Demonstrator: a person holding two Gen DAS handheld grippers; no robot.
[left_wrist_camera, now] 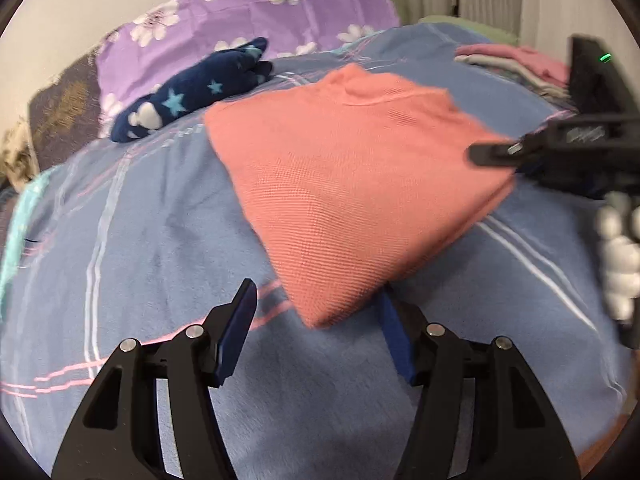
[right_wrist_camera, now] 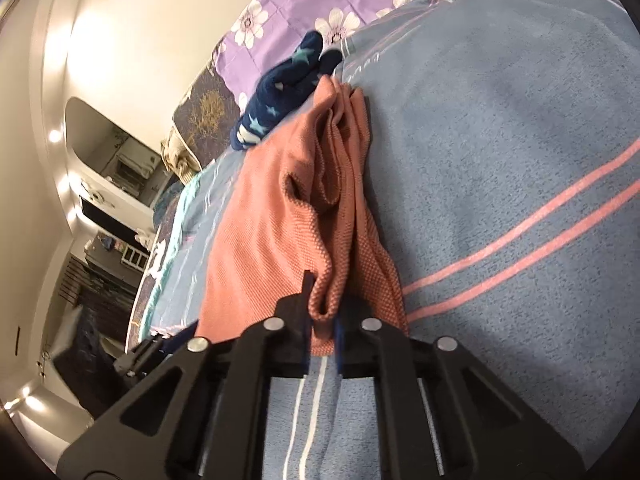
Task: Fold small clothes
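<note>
Bedroom; bed under blue fleece blanket with pink and white stripes. One salmon-pink waffle-knit garment lying folded on it, long axis from near corner to far collar. Left gripper spread wide, holding nothing, near corner just ahead between fingers. Right gripper clamped narrow on bunched right-hand edge, nearer to the work. One navy star-patterned soft item beyond; folded stack far right, probably several pieces.

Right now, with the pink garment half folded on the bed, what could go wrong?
1. The right gripper pinches only a bunched edge of the pink garment; the layers may slip out or unfold when it is lifted.
2. The left gripper is open at the near corner; if it closes, it might catch the blue blanket too.
</note>
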